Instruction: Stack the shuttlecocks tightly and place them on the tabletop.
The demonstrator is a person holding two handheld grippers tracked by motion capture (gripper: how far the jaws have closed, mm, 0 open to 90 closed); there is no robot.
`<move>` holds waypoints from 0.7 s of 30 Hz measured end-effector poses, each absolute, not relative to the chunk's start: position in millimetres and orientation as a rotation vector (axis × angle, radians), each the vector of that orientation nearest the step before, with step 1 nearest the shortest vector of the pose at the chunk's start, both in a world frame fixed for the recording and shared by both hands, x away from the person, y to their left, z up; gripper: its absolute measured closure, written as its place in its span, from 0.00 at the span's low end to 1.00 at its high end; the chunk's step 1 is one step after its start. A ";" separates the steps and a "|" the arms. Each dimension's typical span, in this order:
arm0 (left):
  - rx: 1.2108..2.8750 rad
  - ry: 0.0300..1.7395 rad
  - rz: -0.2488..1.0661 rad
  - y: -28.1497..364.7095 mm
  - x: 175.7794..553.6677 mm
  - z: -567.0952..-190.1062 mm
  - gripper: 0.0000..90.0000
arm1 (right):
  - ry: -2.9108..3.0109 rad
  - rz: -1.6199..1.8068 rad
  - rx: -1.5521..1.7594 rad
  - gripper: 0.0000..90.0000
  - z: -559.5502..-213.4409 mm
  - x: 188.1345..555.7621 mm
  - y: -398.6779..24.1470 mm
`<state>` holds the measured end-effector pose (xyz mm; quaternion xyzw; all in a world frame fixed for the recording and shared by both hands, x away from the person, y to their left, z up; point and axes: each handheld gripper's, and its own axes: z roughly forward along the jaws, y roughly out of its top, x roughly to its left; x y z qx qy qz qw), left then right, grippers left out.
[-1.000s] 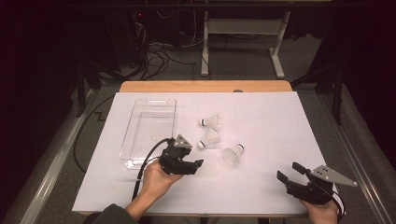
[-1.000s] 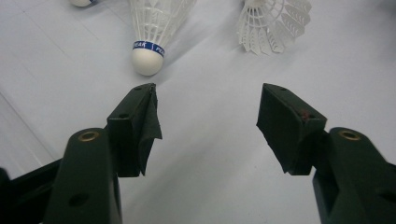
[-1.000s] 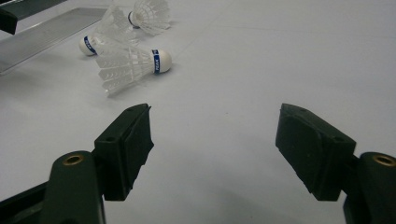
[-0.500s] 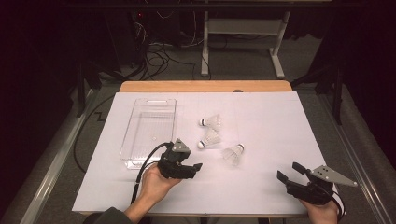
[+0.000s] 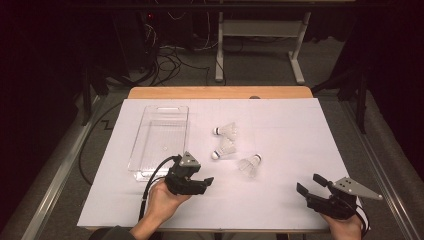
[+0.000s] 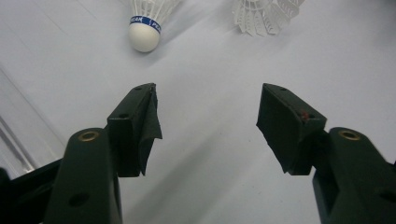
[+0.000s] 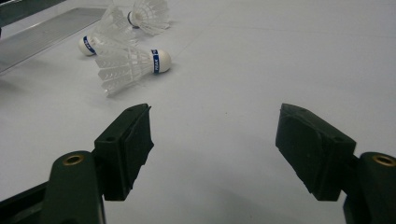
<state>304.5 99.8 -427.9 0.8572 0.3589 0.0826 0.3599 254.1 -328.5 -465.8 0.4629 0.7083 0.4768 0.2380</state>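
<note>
- The left gripper [image 5: 199, 183] sits low on the white table [image 5: 300, 130], with its jaws wide apart and nothing between them.
- The right gripper [image 5: 311, 186] waits near the front right corner of the table. Its jaws are wide apart too, and it holds nothing.
- Three shuttlecocks lie in the middle of the table. The middle shuttlecock [image 5: 223, 149] is the nearest one to the left gripper, up ahead of it.
- In the left gripper view, that shuttlecock shows its round white tip [image 6: 144, 36] with a blue band, just past the left jaw.
- The clear tray [image 5: 160, 135] is beside the left gripper, and it looks like the place to drop the shuttlecocks.
- To do this well, I think the left gripper should slide forward and a bit to the side, so the round tip sits right between the jaws.
- Grab the hard tip, not the feathers. Feathers bend and can slip.
- Squeeze softly, because a shuttlecock can roll away if bumped.
- The other two, the far shuttlecock [image 5: 227, 130] and the right shuttlecock [image 5: 249, 164], can wait.
</note>
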 end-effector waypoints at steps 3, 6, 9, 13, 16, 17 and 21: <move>2.209 0.931 0.207 100.8 302.8 -429.9 0.44 | 1.942 1.306 1.267 0.31 -465.8 254.1 -328.5; 2.212 0.933 0.204 102.0 301.0 -431.9 0.44 | 1.941 1.307 1.268 0.31 -465.8 254.1 -328.6; 2.210 0.932 0.203 103.5 298.7 -432.4 0.44 | 1.942 1.306 1.266 0.31 -465.8 254.1 -328.4; 2.218 0.928 0.203 105.1 295.6 -432.9 0.43 | 1.943 1.306 1.269 0.31 -465.8 254.1 -328.3; 2.224 0.926 0.209 106.8 293.0 -432.6 0.43 | 1.942 1.305 1.268 0.31 -465.8 254.0 -328.3; 2.221 0.925 0.208 107.5 292.2 -432.6 0.43 | 1.942 1.305 1.268 0.31 -465.8 254.1 -328.3; 2.219 0.927 0.211 110.2 290.1 -432.2 0.43 | 1.942 1.305 1.267 0.31 -465.8 254.1 -328.4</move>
